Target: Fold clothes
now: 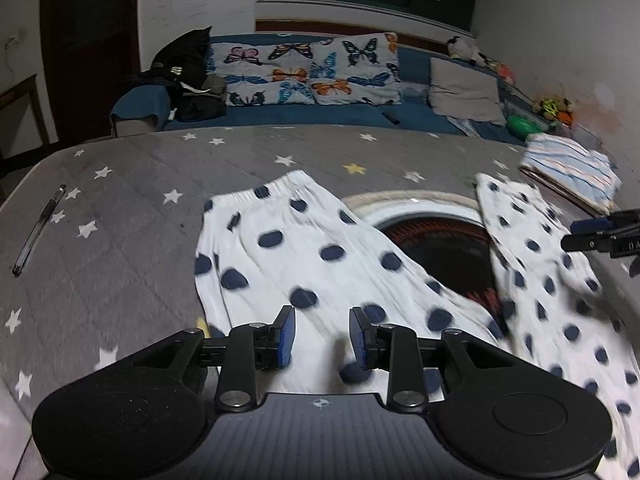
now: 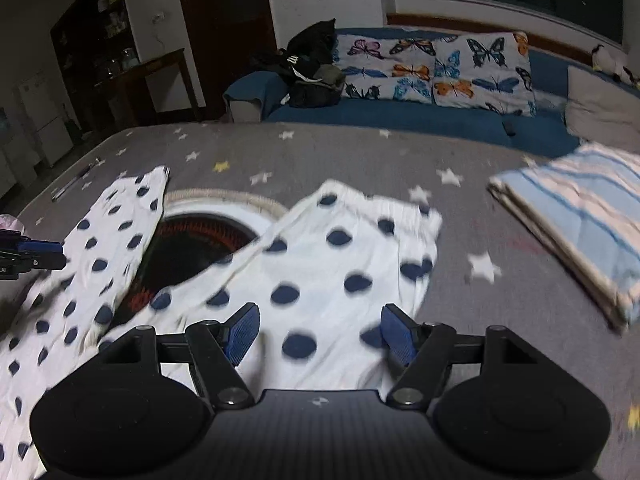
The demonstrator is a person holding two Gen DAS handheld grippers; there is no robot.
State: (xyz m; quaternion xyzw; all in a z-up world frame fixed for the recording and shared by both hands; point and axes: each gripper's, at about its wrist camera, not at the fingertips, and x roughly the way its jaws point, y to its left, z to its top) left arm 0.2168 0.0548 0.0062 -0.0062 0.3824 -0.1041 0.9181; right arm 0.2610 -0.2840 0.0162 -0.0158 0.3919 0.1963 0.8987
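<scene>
While both claws hang open, the left claw [image 1: 322,338] and right claw [image 2: 318,334] each hover over one polka-dot piece [image 1: 304,252], long axes running away across the star-print surface [image 1: 120,208].

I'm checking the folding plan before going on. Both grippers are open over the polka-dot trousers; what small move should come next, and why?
Probably lower the left hand-held gripper and close it on the polka-dot trousers beneath: its jaws are open and empty, and the two legs lie splayed apart, unfolded.
</scene>
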